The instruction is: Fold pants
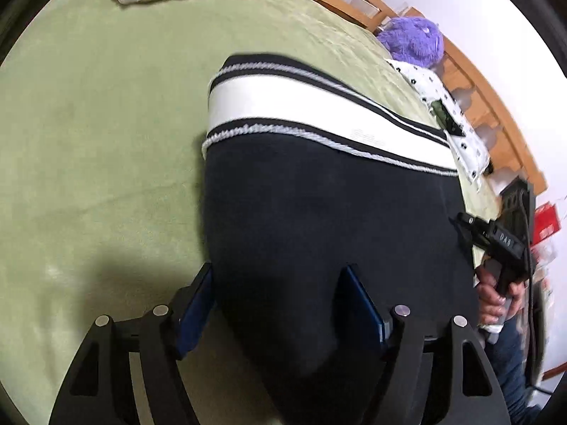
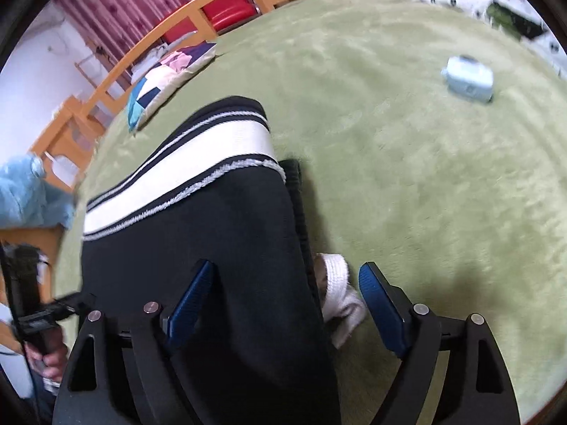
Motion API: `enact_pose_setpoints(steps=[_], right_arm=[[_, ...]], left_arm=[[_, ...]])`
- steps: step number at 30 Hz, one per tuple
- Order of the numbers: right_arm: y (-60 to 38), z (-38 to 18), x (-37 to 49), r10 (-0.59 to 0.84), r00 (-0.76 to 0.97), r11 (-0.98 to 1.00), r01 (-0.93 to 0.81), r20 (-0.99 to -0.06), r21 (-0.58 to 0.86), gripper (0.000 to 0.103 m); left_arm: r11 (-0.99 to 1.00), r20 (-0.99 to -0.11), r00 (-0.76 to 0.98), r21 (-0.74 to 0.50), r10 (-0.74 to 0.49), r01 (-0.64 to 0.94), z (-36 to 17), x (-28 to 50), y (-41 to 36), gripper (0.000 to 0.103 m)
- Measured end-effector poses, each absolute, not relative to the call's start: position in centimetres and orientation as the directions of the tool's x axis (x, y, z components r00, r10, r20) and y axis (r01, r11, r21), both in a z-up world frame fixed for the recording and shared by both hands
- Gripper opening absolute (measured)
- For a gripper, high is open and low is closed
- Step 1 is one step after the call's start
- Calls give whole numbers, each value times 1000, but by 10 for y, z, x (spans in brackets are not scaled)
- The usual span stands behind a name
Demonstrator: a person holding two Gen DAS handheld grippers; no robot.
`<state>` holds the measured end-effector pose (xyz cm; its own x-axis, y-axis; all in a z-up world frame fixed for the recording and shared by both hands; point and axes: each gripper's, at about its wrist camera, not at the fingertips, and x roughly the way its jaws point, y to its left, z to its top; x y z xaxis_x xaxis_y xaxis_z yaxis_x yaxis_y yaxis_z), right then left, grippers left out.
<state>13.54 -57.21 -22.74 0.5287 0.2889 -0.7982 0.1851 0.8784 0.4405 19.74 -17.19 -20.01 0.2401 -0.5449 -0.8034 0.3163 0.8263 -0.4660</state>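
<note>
One pair of black pants (image 1: 319,219) with a white striped band is seen on one green bed (image 1: 99,134). Two claws are counted: the left claw (image 1: 280,304) and the right claw (image 2: 287,304), each with two blue pads. One patchwork pillow (image 2: 166,81), one purple plush toy (image 1: 414,40), one pale blue box (image 2: 469,79), one white dotted cloth (image 1: 460,134) and one white item (image 2: 342,294) beside the pants are counted.
</note>
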Motion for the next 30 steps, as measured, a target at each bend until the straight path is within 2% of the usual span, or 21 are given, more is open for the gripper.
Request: enact_pose_setpoints(steps=[3,5,6,8,10,11,12,13,15,21,30], right_arm=[[-574,-232,136,322,532,859,183,-783,478,81],[-574,-236,137,374,533,829,174,-759,531,70],[-573,-238,138,419,534,799,167,-734,577,59],[-571,-238,137,410,539,798,179,-736,575,58],[-568,-233,135,395,559,800,181,-729,572,48],[-566,-228,133,386,575,794,190,-721,577,45],[-565,-221,130,377,586,796,191,-718,574,37],[-562,-213,128,367,597,798,192,-714,571,31],[-556,-195,123,350,619,800,194,-703,568,27],[-511,-153,118,277,655,839,193,-703,509,24],[-404,-151,138,419,629,810,68,-655,583,20]], left_arm=[[812,-788,232,-500,-571,302,-206,200,-177,70],[813,-787,240,-492,-568,312,-205,201,-182,64],[815,-787,247,-486,-565,317,-203,200,-183,57],[812,-782,259,-476,-567,339,-199,198,-180,43],[800,-768,268,-480,-581,359,-189,199,-182,27],[791,-756,269,-497,-597,357,-185,200,-176,25],[778,-739,270,-520,-617,353,-179,199,-171,23],[774,-735,272,-524,-621,355,-176,199,-172,22],[771,-731,282,-510,-622,381,-165,194,-173,21],[775,-720,320,-480,-616,411,-133,191,-141,19],[870,-744,461,-348,-483,351,-94,201,-26,19]])
